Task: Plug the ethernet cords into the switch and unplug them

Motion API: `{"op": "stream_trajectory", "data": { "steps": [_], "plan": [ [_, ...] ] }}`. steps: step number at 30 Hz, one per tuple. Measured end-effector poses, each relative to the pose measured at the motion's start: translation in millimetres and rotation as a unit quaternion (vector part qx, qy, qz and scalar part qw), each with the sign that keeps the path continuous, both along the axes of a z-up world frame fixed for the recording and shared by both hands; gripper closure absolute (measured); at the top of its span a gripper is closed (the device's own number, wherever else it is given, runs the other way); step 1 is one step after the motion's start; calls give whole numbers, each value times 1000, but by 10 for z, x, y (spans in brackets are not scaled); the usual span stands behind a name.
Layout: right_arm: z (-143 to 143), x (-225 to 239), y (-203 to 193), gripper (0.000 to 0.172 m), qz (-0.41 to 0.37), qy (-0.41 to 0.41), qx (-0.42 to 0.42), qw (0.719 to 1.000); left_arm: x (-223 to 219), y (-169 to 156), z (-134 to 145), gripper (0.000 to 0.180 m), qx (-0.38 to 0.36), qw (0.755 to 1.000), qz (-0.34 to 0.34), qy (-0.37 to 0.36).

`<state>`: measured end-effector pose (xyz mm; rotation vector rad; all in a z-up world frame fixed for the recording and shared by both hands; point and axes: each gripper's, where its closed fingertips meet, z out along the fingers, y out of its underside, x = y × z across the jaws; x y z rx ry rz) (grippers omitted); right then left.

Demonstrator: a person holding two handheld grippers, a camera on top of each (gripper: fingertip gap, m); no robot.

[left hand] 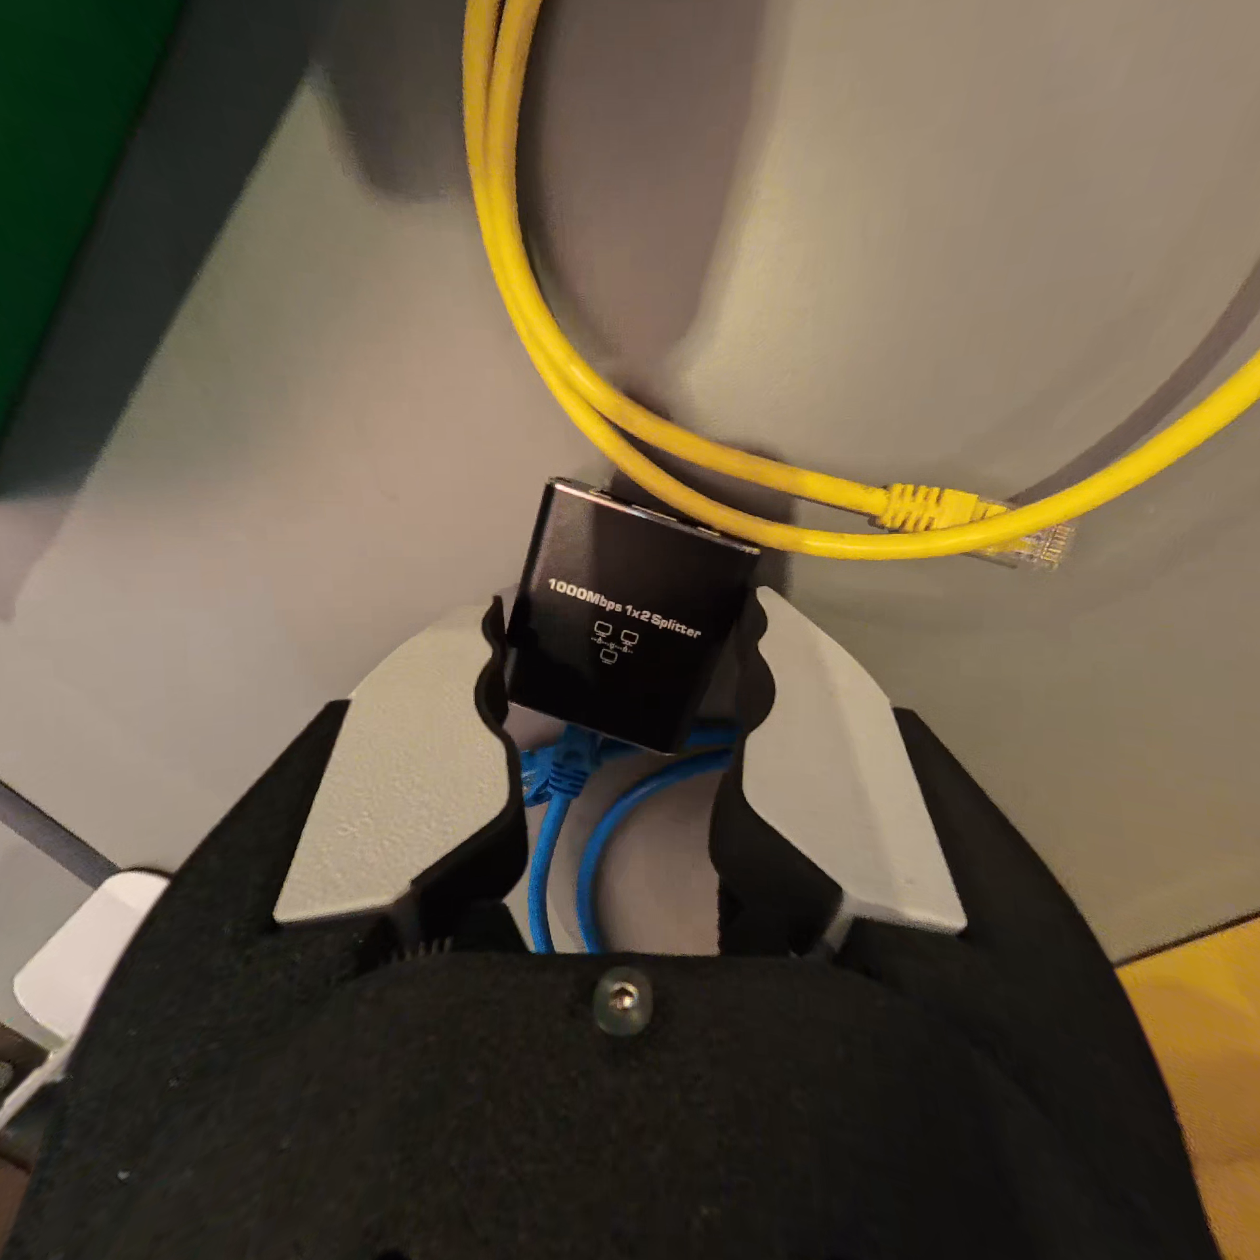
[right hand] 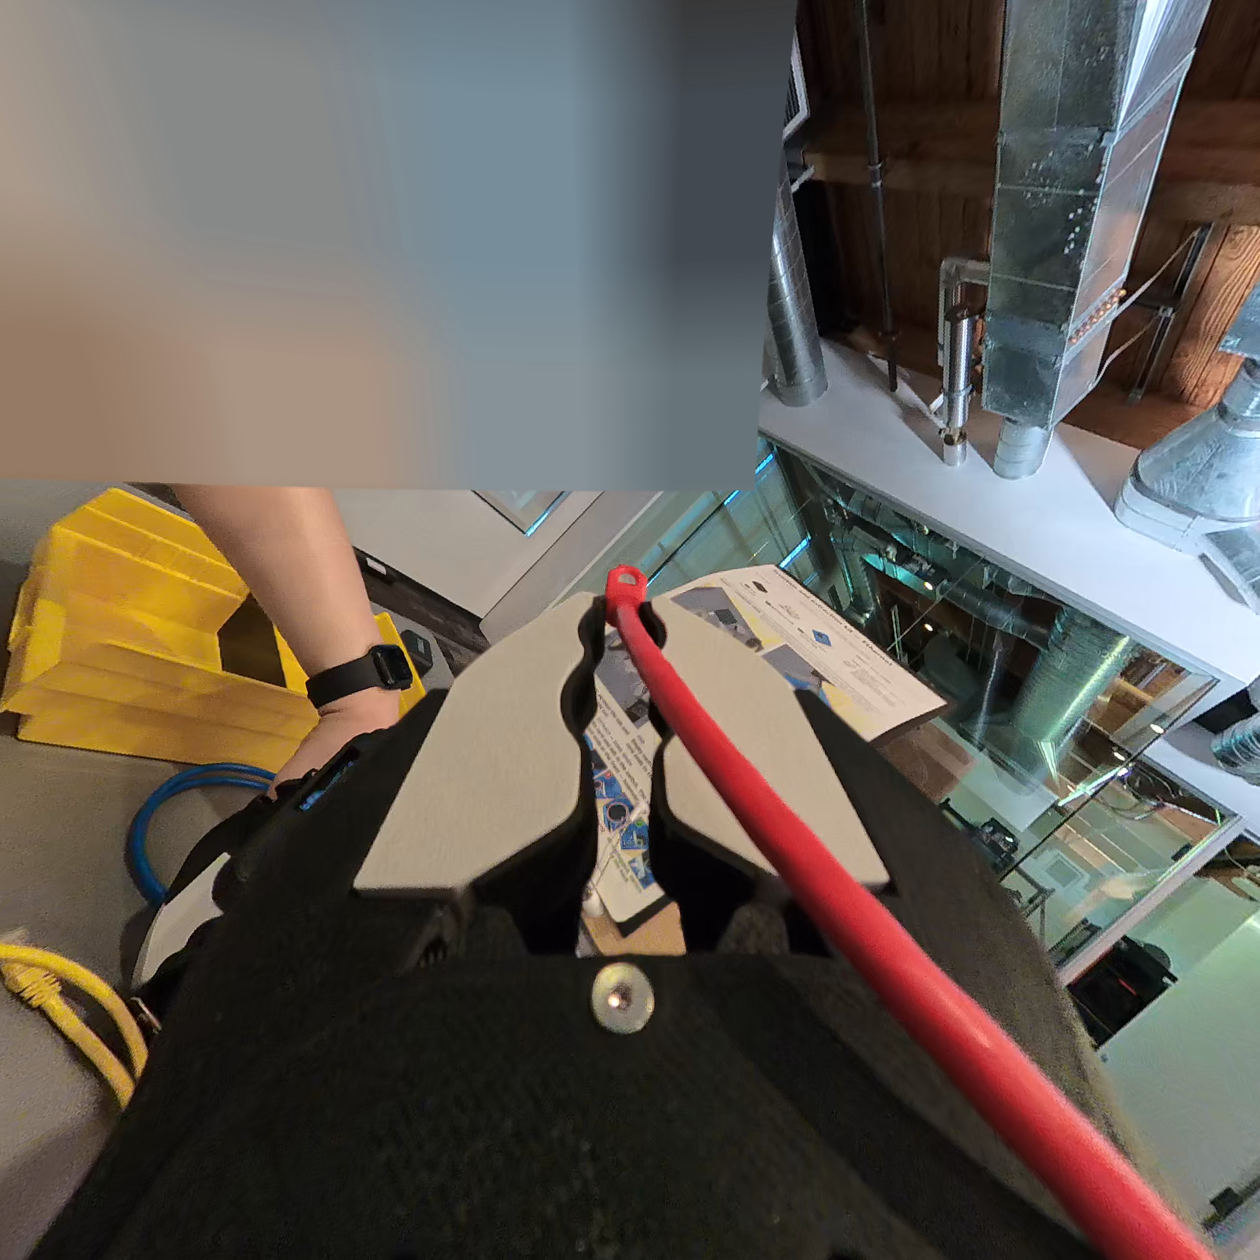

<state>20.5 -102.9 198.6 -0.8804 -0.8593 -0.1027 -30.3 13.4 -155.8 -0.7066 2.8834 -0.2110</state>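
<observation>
bracing the black splitter box [left hand: 624, 624] between both pads, the left gripper [left hand: 624, 648] clamps its smooth, rigid, light sides; blue cords [left hand: 552, 838] trail at 6 o'clock, the yellow plug [left hand: 954, 518] lies at 2. the right gripper [right hand: 624, 610] pinches a bendy red cord [right hand: 750, 770] near its end; grip nearer the plug.

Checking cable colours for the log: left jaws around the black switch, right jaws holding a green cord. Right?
Not quite. The cord in the right gripper is red, as the right wrist view shows. The left gripper does flank the black switch.
</observation>
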Motion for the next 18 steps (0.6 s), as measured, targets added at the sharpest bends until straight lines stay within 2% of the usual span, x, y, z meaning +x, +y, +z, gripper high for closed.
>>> {"op": "stream_trajectory", "data": {
  "steps": [4,9,12,14,18],
  "plan": [
    [-60,14,108,161,-2,3,-16,1000,-15,-43,-20,114,-31,999,-10,18],
    [-153,30,238,161,-13,-4,-38,999,-22,-46,-31,115,-25,999,-17,35],
    [-186,28,288,161,-9,-3,-46,999,-40,27,-25,116,-15,999,23,39],
    [-205,22,314,161,-8,-3,-50,999,-71,110,23,116,-4,996,73,49],
    [-209,4,325,161,0,1,-51,999,-16,68,365,117,-80,986,144,-40]
  ]
}}
